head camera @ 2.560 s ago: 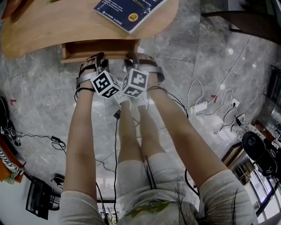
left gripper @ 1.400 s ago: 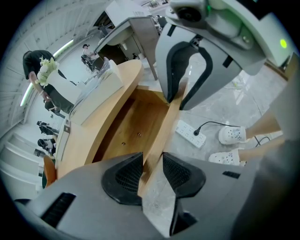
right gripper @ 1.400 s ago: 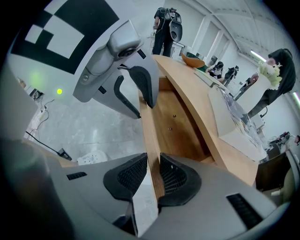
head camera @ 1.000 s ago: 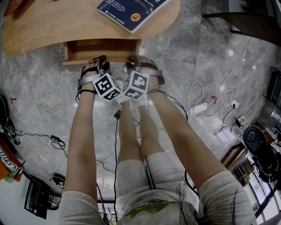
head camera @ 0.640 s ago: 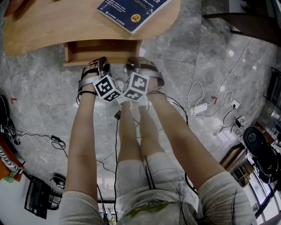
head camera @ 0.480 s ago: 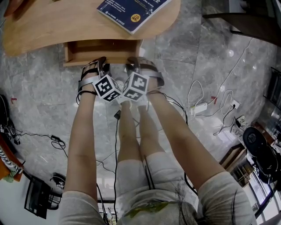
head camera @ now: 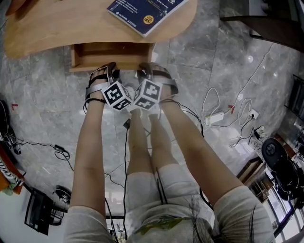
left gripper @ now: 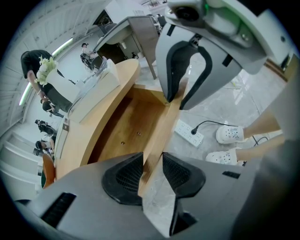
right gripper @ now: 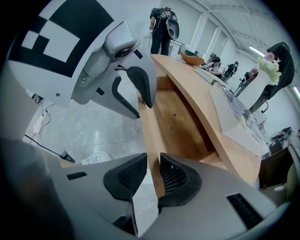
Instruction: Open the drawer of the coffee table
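Note:
The wooden coffee table [head camera: 57, 26] stands at the top of the head view, and its drawer [head camera: 111, 53] is pulled partly out from under the top. My left gripper [head camera: 108, 72] and right gripper [head camera: 148, 72] sit side by side at the drawer's front board. In the left gripper view the left gripper [left gripper: 152, 169] is shut on that front board [left gripper: 160, 133], with the bare drawer inside [left gripper: 124, 131] beyond. The right gripper [right gripper: 153, 174] pinches the same board [right gripper: 149, 136] between its pads. Each gripper shows in the other's view.
A dark blue book [head camera: 147, 10] lies on the table top. White power strips [head camera: 216, 115] and cables trail over the grey stone floor. My legs and white shoes [left gripper: 229, 135] are just behind the grippers. People stand beyond the table [right gripper: 164, 28].
Since the earliest frame the drawer has come a little farther out from under the table top, with both grippers on it. Over the last second nothing visibly moves.

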A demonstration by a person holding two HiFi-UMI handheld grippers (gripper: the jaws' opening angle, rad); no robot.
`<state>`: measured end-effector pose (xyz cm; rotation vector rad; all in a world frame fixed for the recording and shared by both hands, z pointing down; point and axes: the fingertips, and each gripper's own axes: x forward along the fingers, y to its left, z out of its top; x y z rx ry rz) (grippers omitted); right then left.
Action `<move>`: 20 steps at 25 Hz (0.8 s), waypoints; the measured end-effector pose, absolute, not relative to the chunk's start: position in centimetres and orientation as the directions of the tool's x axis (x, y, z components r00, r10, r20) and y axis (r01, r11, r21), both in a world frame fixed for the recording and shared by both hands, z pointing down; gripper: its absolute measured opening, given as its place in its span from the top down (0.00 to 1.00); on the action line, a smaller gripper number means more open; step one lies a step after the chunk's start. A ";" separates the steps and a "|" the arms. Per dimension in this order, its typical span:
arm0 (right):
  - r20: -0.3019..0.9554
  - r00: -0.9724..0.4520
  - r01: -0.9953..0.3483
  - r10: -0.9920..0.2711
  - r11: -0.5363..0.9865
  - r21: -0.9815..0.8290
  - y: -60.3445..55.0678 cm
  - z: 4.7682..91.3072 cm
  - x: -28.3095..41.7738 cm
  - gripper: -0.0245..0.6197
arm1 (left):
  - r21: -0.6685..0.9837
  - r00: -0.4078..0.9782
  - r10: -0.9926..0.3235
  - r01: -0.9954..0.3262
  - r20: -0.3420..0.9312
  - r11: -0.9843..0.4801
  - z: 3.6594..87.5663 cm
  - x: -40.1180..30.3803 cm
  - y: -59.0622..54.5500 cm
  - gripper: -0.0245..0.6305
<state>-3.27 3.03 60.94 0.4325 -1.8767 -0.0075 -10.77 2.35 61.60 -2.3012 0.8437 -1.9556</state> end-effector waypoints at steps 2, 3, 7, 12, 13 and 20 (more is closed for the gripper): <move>0.915 -0.279 -0.295 -0.293 0.932 0.209 3.2 61.0 -3.3 0.82 | -0.334 0.077 -0.391 -0.387 0.917 -0.860 61.7 -10.8 2.5 0.76; 0.915 -0.279 -0.296 -0.292 0.932 0.208 3.3 61.1 -3.3 0.82 | -0.331 0.077 -0.387 -0.383 0.919 -0.862 61.7 -10.9 2.6 0.76; 0.912 -0.283 -0.296 -0.297 0.932 0.212 3.7 61.0 -3.3 0.82 | -0.331 0.074 -0.385 -0.381 0.920 -0.864 61.8 -10.8 3.1 0.76; 0.909 -0.286 -0.300 -0.302 0.929 0.214 3.6 61.0 -3.4 0.82 | -0.326 0.077 -0.382 -0.388 0.921 -0.862 61.8 -10.8 3.2 0.76; 0.909 -0.285 -0.302 -0.303 0.929 0.215 3.6 61.0 -3.3 0.82 | -0.327 0.076 -0.383 -0.387 0.920 -0.862 61.8 -10.8 3.1 0.76; 0.910 -0.291 -0.295 -0.294 0.933 0.207 4.1 61.1 -3.4 0.82 | -0.317 0.068 -0.366 -0.373 0.928 -0.872 61.9 -10.8 3.6 0.77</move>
